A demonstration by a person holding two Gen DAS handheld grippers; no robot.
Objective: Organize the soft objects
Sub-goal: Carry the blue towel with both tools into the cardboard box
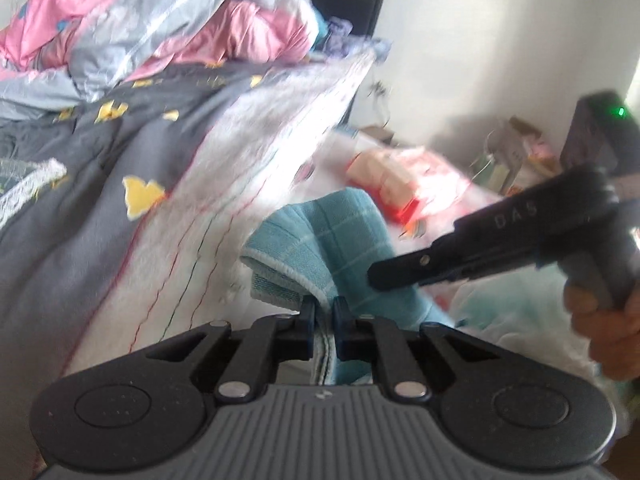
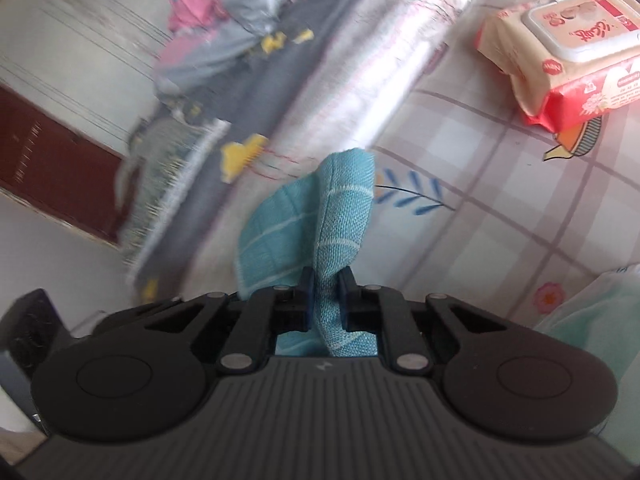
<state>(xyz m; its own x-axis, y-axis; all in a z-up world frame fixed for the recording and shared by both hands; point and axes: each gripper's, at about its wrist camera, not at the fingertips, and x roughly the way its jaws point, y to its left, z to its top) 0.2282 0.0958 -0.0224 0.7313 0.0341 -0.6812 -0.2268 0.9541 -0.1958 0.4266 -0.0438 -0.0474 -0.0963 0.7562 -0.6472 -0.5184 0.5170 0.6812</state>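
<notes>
Bed [image 1: 100, 208], left half of the left wrist view: grey quilt with yellow shapes, white stitched cover hanging down its side, pink and grey bedding [image 1: 132, 28] heaped at upper left. It forms a long soft wall close beside the work area; judged no hazard beyond a snag.

Patterned cloth surface [image 2: 500, 200], right half of the right wrist view: pale checks with printed leaves, mostly bare. This is the open room for laying the towel flat. A pack of wet wipes [image 2: 560, 48] sits at upper right, well apart from the towel. A pale green soft item [image 2: 592, 316] shows at the right edge, identity unclear.

Teal towel [image 1: 320, 240], centre of both views: woven, white grid lines, bound edge. It droops and folds over itself between the two grips, so judged light, limp, not slippery, not fragile. Best held at corners or along the bound edge; a mid-cloth pinch would let it bunch.

Left gripper [image 1: 324, 312], bottom centre: jaws clamped on a towel edge, layers pinched between the pads.

Right gripper [image 2: 327, 284], bottom centre of its own view: jaws clamped on a bunched fold of the towel. In the left wrist view it comes in from the right, a hand [image 1: 604, 328] on its grip.

Both views blurred.
</notes>
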